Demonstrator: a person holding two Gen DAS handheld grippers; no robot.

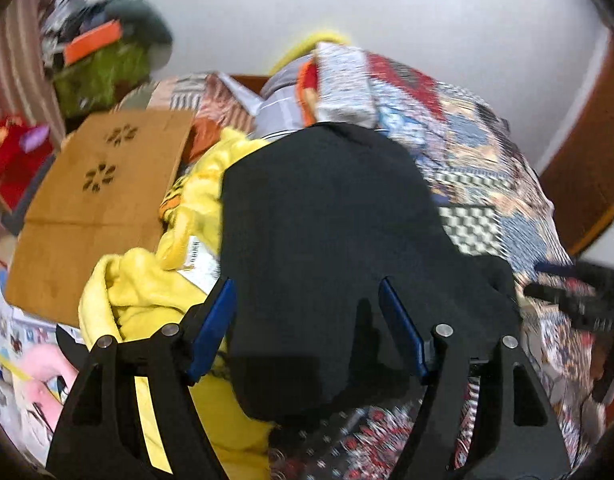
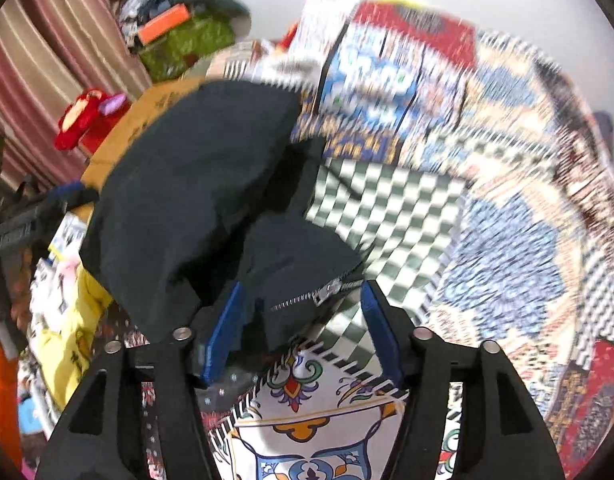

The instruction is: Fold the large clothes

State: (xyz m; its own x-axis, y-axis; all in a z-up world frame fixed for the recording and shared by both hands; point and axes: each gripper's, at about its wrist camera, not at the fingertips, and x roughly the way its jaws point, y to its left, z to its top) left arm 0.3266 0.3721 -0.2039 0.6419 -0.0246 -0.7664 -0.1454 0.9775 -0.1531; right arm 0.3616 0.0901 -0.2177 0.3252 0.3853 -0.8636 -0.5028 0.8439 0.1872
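While our left gripper and right gripper both hold their jaws wide apart, gripping nothing, the black garment lies between them on the patchwork bedspread, its zipper by the right jaws. Beyond it we see yellow clothing and a cardboard sheet.
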